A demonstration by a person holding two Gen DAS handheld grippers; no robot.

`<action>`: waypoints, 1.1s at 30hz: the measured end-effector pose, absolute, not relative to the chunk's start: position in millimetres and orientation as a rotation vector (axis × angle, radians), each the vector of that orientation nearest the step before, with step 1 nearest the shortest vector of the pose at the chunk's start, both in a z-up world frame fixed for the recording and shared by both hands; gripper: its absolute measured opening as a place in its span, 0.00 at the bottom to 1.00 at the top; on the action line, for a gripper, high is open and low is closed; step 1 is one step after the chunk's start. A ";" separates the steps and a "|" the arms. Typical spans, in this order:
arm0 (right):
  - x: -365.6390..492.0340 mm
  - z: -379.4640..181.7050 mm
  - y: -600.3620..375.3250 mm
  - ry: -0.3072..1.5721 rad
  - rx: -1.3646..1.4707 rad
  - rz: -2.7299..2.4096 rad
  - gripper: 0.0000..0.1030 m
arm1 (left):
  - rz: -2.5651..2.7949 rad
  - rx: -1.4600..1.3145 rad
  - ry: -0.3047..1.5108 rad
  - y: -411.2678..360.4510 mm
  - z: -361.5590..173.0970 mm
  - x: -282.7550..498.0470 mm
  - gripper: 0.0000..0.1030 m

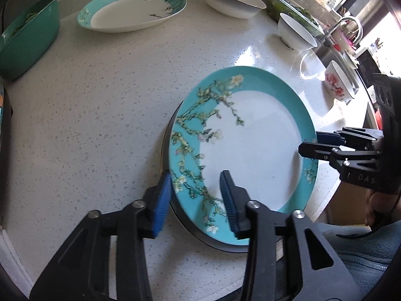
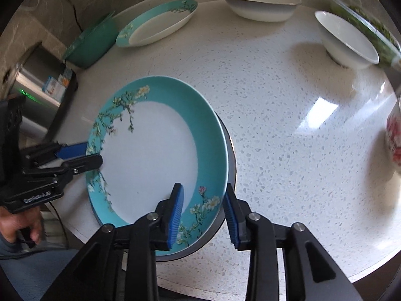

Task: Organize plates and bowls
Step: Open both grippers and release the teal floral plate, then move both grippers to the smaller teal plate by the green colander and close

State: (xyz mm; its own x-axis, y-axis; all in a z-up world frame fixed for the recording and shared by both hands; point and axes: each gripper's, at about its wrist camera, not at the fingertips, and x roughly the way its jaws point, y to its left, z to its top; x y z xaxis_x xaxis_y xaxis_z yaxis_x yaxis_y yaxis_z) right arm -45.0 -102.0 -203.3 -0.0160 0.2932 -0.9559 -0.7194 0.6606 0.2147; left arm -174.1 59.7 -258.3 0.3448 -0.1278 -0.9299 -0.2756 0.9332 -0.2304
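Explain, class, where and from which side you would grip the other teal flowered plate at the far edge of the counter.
Probably pinch the teal flowered plate by its near rim, one pad above and one below, coming from the open counter side. It lies flat and shallow, and the green container crowds one side.

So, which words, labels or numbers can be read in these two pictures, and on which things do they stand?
"DAS": on the right gripper body, seen from the left wrist; it may be cut off.
"GenRobot.AI": on the left gripper body, seen from the right wrist; blurred, so uncertain.
Small box beside the steel appliance: print too blurred to read.
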 end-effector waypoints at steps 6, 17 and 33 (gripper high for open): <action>-56.4 -203.7 -87.6 1.324 -0.512 0.825 0.37 | 0.112 -0.336 1.236 53.4 -258.8 -171.5 0.53; -44.1 -200.6 -96.1 1.327 -0.474 0.820 0.38 | 0.138 -0.352 1.229 59.9 -259.1 -170.5 0.64; 125.2 -130.7 -14.6 1.309 0.130 1.136 0.76 | 0.345 -0.669 0.915 236.8 -213.1 -117.5 0.90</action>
State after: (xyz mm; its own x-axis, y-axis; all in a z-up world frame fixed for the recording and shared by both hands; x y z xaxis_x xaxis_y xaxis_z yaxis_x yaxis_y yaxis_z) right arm 125.2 -14.6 -130.7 -0.1596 0.7103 -0.6856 -0.5791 0.4951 0.6477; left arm -117.5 236.8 -213.1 0.5751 -0.0027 -0.8181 -0.5415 0.7483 -0.3831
